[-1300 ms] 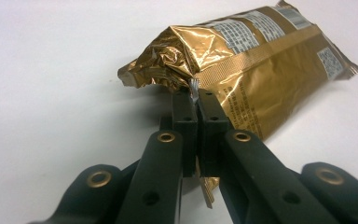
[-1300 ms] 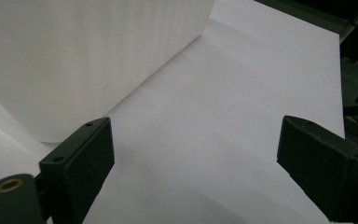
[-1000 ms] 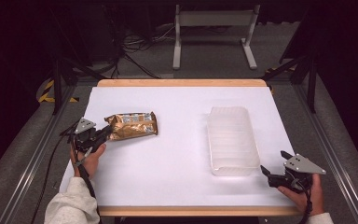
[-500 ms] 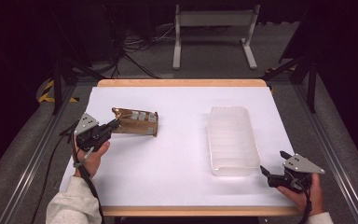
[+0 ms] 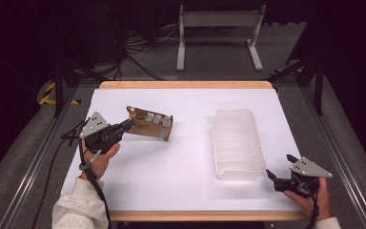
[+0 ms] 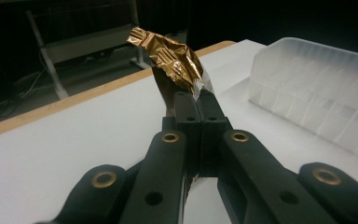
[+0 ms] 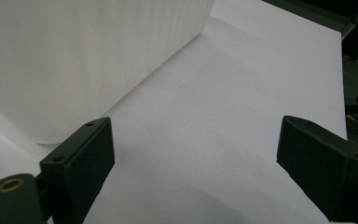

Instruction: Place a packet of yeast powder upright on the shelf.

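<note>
Foil packet (image 5: 150, 123) edge pinched in left tool (image 5: 124, 127), bare table (image 5: 171, 171) around.

Right of the left gripper (image 5: 126, 126), past the gold snack bag (image 5: 150, 123) pinched in its jaws, a wide bare stretch of white table (image 5: 186, 167) runs to the clear plastic container (image 5: 237, 141), the one big obstacle (long, ribbed). Right gripper (image 5: 272, 177) sits just beside that container's near corner; jaws spread wide, bare table between and ahead, container wall (image 7: 74, 60) blocking its left.
</note>
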Demonstrator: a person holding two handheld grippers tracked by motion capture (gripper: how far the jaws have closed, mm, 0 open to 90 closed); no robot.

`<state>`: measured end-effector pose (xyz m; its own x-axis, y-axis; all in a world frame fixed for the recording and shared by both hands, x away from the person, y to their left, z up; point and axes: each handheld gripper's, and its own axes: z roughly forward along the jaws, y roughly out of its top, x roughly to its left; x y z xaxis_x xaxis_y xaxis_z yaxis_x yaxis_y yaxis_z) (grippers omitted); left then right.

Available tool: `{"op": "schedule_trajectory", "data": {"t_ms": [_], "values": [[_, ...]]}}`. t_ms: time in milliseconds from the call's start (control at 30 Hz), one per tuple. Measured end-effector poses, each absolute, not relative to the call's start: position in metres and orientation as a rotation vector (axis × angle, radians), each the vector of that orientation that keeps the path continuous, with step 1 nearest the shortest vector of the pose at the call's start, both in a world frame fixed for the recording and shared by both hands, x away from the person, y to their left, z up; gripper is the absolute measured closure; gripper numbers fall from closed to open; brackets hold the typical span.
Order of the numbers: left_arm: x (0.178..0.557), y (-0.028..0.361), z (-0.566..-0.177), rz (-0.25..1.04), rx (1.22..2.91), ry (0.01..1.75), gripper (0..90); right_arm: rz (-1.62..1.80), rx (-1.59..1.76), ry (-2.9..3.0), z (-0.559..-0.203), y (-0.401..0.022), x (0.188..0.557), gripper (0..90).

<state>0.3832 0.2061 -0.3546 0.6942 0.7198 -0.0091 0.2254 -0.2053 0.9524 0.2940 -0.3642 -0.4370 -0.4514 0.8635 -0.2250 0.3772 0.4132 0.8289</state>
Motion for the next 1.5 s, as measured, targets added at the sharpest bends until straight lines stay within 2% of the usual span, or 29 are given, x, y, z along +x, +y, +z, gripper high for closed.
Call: {"op": "schedule_trajectory", "data": {"t_ms": [633, 1067, 1500], "values": [[0.371, 0.151, -0.327, 0.457, 1.802, 0.493, 89.9, 0.954, 1.053, 2.002, -0.436, -0.366, 0.293, 11.6], [0.368, 0.126, -0.298, 0.476, 1.804, 0.342, 89.9, 0.952, 1.061, 2.004, -0.437, -0.367, 0.293, 11.6], [0.367, 0.105, -0.285, 0.458, 1.825, 0.242, 89.9, 0.948, 1.061, 2.009, -0.438, -0.366, 0.293, 11.6]]}}
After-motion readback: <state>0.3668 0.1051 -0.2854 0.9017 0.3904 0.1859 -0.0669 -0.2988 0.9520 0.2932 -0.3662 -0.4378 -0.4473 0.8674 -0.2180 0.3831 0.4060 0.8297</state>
